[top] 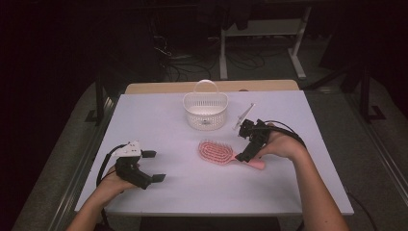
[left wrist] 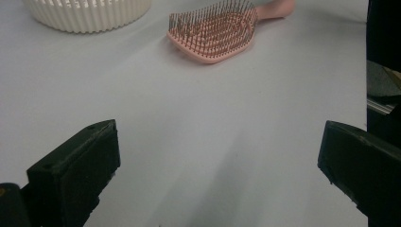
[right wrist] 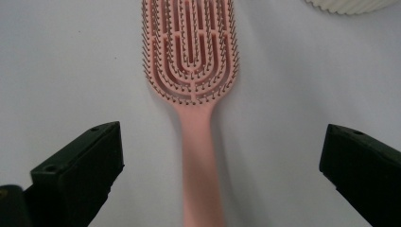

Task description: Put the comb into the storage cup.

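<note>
Nearest to me, my left claw (top: 152, 166) sits low over the white surface (top: 159, 120) near its front left corner, jaws spread wide with bare surface between them. From its own camera I see the pink hairbrush (left wrist: 213, 30) ahead, bristles up, and past it the white basket (left wrist: 87, 14). My right claw (top: 243, 156) is tilted down over the brush handle, released, its jaws standing well apart on either side of the handle without touching it. That hairbrush (right wrist: 191, 52) lies flat near the middle of the surface, head pointing away from my right claw. Just behind it stands the basket (top: 205, 109), handle raised.
</note>
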`<state>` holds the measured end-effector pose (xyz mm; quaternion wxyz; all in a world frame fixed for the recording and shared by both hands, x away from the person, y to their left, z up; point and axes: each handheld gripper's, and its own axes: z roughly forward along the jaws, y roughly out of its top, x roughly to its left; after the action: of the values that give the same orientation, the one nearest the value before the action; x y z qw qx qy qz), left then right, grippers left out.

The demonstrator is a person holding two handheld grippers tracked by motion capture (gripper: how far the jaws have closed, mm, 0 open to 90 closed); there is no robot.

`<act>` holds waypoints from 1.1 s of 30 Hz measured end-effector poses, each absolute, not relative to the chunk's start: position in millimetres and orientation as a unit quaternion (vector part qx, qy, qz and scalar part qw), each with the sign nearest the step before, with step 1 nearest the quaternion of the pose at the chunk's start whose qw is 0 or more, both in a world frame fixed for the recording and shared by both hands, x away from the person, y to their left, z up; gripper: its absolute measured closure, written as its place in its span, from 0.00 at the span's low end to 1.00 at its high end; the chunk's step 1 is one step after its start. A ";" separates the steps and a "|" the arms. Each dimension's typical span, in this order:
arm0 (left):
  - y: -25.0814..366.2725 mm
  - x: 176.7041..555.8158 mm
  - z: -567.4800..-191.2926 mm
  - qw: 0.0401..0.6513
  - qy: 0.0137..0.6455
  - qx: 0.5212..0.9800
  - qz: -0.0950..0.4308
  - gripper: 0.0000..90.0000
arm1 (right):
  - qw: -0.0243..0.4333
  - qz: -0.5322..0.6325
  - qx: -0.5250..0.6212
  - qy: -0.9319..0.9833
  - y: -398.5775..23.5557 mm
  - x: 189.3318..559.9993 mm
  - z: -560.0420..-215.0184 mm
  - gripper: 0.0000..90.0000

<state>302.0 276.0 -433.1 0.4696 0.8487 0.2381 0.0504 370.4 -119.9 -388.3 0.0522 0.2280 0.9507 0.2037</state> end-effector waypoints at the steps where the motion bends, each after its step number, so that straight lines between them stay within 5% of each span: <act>1: 276.1 302.2 -433.0 0.469 0.238 0.849 0.050 0.00 | 0.052 0.201 0.225 0.952 -119.2 371.1 -388.2 0.00; 20: 277.7 301.7 -431.4 0.471 0.238 0.848 0.053 0.00 | 0.034 0.155 0.220 0.963 -107.6 380.1 -396.4 0.04; 33: 277.9 301.6 -431.0 0.472 0.238 0.847 0.053 0.00 | 0.014 0.129 0.216 0.968 -101.6 383.5 -405.9 0.19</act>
<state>301.6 277.9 -431.0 0.4722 0.8471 0.2380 0.0534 383.5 -101.6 -405.9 0.0142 0.2159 0.9677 0.1291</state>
